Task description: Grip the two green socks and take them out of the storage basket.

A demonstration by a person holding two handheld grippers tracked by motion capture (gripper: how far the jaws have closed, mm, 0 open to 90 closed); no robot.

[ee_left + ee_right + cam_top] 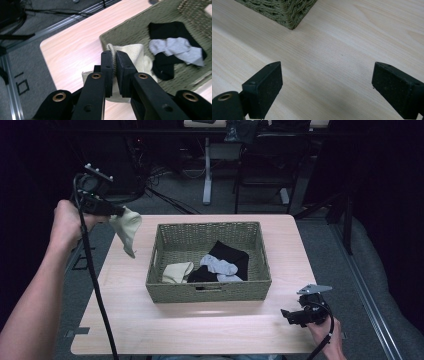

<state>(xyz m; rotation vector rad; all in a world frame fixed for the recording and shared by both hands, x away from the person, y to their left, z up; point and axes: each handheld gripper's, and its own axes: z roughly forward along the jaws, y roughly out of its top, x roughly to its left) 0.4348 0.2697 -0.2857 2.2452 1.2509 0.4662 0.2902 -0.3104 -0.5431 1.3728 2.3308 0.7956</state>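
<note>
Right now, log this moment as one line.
left gripper: shut on cream sock, lifted left of basket | right gripper: open over table

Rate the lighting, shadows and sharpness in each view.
High view: table evenly lit, room behind dark, basket casts a soft shadow at its front. Left gripper view: cream sock sharp, floor dim. Right gripper view: bright wood grain crisp, right gripper shadow faint.

Socks (220, 262) lie in the basket (209, 292) mid-table (200, 330); one sock (127, 227) hangs left of it, above the table's edge.
</note>
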